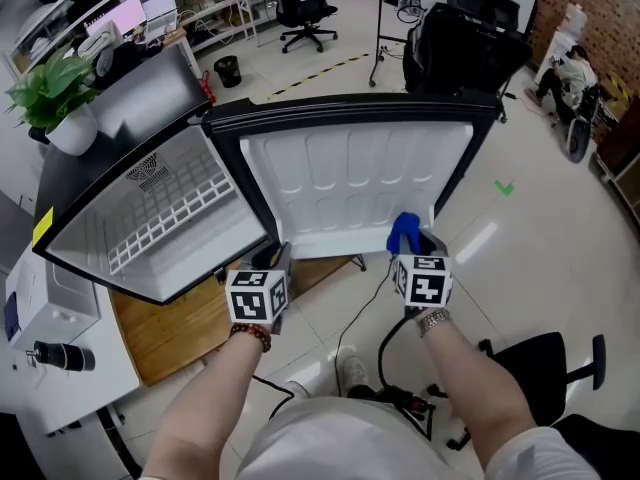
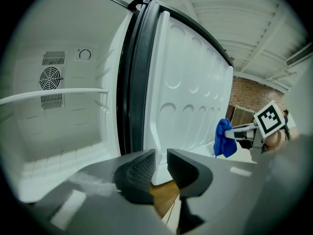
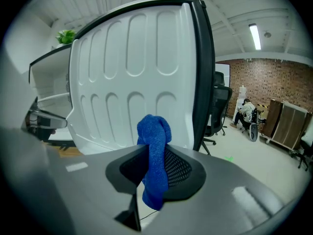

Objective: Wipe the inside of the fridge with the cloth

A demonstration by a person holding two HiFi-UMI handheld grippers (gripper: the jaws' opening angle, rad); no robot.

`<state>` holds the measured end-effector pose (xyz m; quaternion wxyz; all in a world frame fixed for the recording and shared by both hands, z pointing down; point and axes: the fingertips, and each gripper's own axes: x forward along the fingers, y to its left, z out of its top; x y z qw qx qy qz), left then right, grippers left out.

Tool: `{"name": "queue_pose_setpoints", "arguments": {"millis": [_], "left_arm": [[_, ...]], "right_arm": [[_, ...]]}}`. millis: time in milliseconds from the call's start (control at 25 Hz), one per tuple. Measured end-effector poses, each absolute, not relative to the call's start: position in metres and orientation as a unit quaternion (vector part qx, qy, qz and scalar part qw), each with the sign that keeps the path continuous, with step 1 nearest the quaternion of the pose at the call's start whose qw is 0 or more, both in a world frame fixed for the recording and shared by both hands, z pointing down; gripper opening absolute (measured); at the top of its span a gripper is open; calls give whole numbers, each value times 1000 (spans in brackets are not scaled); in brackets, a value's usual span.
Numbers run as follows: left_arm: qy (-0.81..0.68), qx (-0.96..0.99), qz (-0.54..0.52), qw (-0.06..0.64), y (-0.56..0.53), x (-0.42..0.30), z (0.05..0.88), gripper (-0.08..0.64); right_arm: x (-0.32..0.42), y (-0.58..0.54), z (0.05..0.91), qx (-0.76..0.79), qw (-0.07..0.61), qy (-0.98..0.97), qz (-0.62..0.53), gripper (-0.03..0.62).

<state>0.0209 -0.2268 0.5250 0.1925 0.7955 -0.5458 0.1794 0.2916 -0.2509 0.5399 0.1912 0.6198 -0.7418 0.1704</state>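
Blue cloth (image 3: 154, 131) pinched in right gripper (image 3: 154, 156) by fridge door (image 3: 127, 72); left gripper (image 2: 161, 163) slightly spread, probably empty, only its view catches the fan vent (image 2: 50, 77).

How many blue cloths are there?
1: the cloth is pinched in the right gripper, in front of the open fridge door. None other shows; some may be hidden.

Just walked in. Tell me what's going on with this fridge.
A person stands at a small fridge whose door is wide open, a gripper in each hand. The right gripper is clamped on a blue cloth, held up by the door's white inner panel; contact isn't clear. The left gripper is empty, jaws slightly apart, near the hinge side. The cloth is at the door, not inside the cabinet.
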Motion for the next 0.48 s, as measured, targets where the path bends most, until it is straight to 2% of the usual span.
{"name": "queue_pose_setpoints", "arguments": {"millis": [280, 480], "left_arm": [[-550, 793, 180, 192, -227, 22, 525, 81], [-552, 793, 178, 188, -231, 21, 520, 83]], "right_arm": [[305, -249, 534, 626, 181, -739, 169, 80], [256, -226, 513, 570, 159, -793, 146, 80]]}}
